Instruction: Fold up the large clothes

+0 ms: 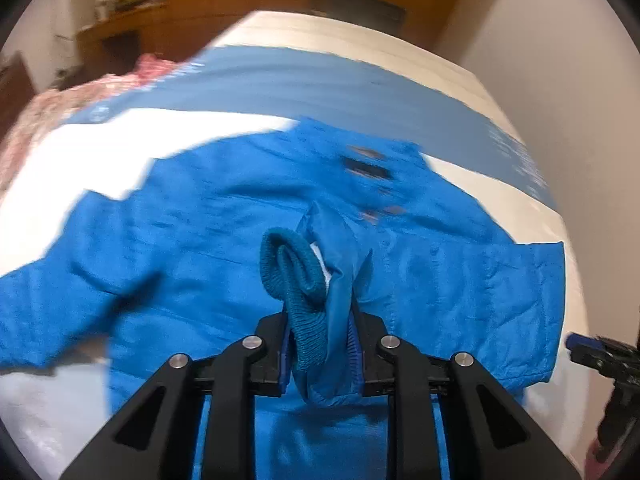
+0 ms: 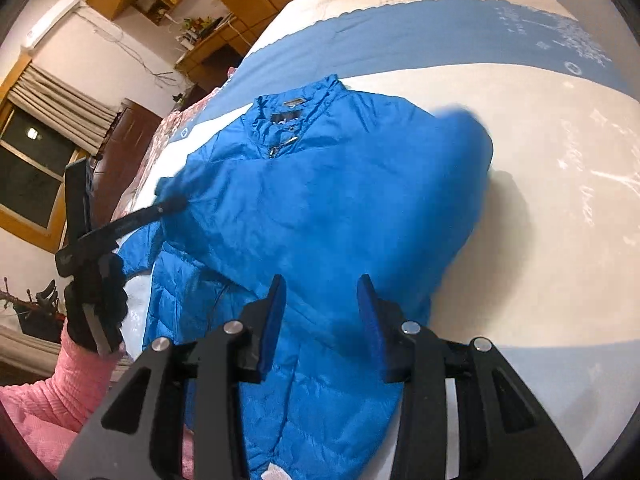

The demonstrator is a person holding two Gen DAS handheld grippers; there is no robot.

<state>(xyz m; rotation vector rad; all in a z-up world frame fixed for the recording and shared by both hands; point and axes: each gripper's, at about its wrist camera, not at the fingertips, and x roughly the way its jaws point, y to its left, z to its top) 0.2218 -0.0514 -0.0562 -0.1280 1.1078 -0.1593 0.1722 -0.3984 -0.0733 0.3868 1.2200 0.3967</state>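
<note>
A bright blue padded jacket (image 1: 192,216) lies spread front-up on the bed, collar and zip (image 2: 288,128) at the far end. My left gripper (image 1: 322,320) is shut on a sleeve end, the ribbed knit cuff (image 1: 292,276) bunched between its pads and lifted over the jacket's chest. In the right wrist view the left gripper (image 2: 168,208) shows at the left, pulling that sleeve across the jacket (image 2: 340,184). My right gripper (image 2: 322,300) hovers open over the jacket's lower part, nothing between its blue pads (image 2: 274,320). Its tip (image 1: 592,354) shows at the right edge of the left wrist view.
The bed has a white and blue sheet (image 2: 540,200). A pink floral blanket (image 1: 60,96) lies along its left side. A white wall (image 1: 560,60) runs on the right. A person's black-gloved hand (image 2: 94,300) and pink sleeve (image 2: 60,392) hold the left gripper. A wooden shelf (image 2: 208,36) and window (image 2: 32,176) stand beyond.
</note>
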